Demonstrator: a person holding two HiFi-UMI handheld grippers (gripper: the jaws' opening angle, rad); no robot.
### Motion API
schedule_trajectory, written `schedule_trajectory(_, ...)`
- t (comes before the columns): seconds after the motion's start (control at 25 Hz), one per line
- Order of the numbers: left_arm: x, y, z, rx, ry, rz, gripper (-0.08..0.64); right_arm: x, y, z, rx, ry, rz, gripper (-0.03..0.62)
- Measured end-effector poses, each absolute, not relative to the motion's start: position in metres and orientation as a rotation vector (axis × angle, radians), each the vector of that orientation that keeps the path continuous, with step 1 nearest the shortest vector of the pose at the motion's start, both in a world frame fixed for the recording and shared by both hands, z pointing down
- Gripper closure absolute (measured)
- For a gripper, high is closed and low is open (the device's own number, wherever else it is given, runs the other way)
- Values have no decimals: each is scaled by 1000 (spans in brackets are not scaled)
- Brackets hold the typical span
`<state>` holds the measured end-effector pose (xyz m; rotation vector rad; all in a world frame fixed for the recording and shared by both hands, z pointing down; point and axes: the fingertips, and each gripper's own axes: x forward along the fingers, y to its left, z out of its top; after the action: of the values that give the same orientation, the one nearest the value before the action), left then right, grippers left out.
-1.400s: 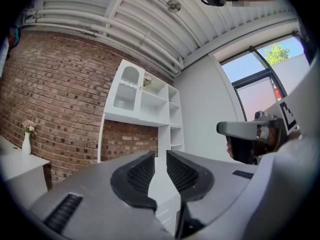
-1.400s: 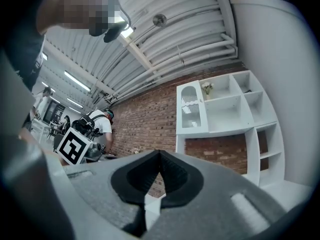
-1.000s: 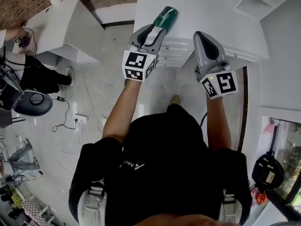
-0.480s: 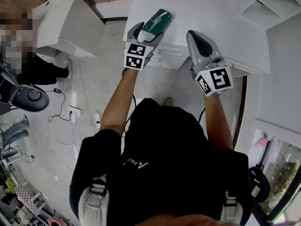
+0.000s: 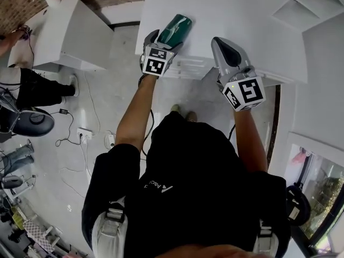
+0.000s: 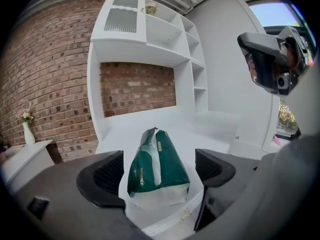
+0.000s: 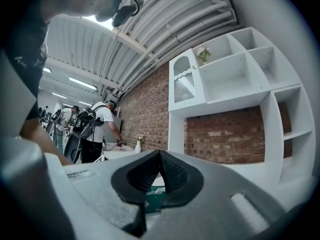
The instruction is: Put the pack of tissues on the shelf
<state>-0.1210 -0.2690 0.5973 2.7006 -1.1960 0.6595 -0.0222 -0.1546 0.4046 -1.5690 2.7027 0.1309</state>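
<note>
Jaws on my left gripper (image 6: 160, 173) have just been opening and now stand spread, clear of the pack of tissues (image 6: 156, 159) between them, which rests on the white shelf (image 5: 242, 15) near its front edge. My right gripper (image 7: 159, 169), pressed together on nothing, hangs off that edge. Placing looks done to me; only backing out remains.

shirt (image 5: 188, 165): black, short-sleeved | logo (image 5: 158, 186): white | shoulder straps (image 5: 110, 224): grey
</note>
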Motion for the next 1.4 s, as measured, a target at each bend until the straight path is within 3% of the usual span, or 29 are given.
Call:
schedule_trajectory(0.48,-120,-294,662,2620,-1087,851,89,-23,-186,434,-1664,2714,61,591)
schedule_trajectory(0.68,-119,-291,663,2625,-1079,834,223,-22,-191,443,-1684,2715,33,591)
schedule_trajectory(0.92,-123,-295,655,2622,-1117,811,302,-16,-199,447,-1713,2690,4,591)
schedule_trajectory(1.4,-110,-295,587,2669,-1146,597,333,-2,-209,437,-1772,2604,3,591)
